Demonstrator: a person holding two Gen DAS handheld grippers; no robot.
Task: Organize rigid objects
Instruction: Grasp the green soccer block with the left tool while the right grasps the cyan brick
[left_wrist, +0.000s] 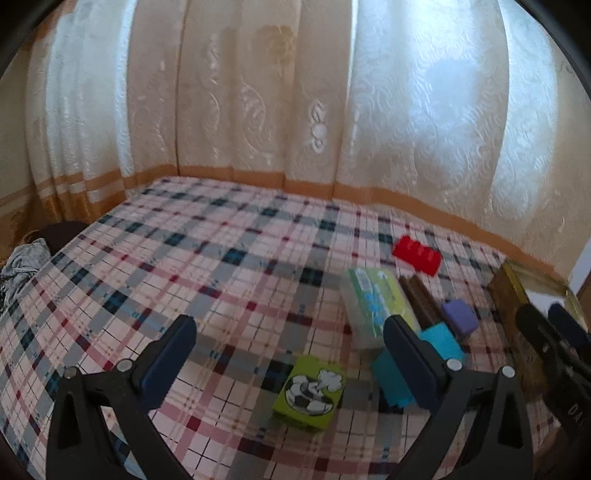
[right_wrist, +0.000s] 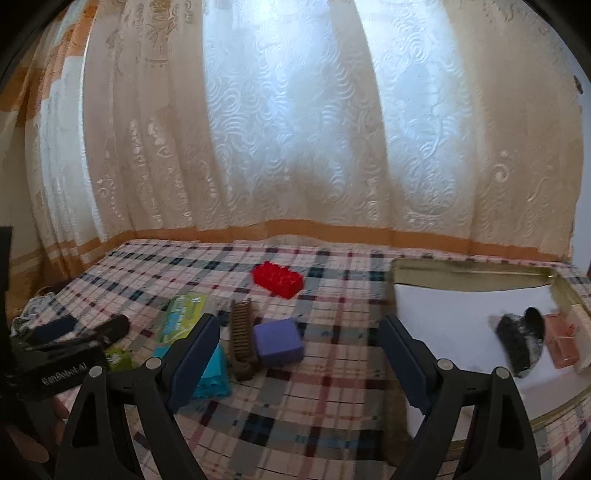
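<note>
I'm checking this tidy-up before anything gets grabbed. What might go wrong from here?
1. The purple block, brown ridged bar and teal block sit crowded together, so open fingers could nudge a neighbour.
2. Both views are motion-blurred; aim may be off.
3. The gold-rimmed tray already holds items on its right, so a drop there could knock them.

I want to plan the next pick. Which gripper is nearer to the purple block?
Right. The right gripper has the purple block lying between its open fingers, just ahead. The left gripper is farther; the block lies beyond its right finger.
</note>
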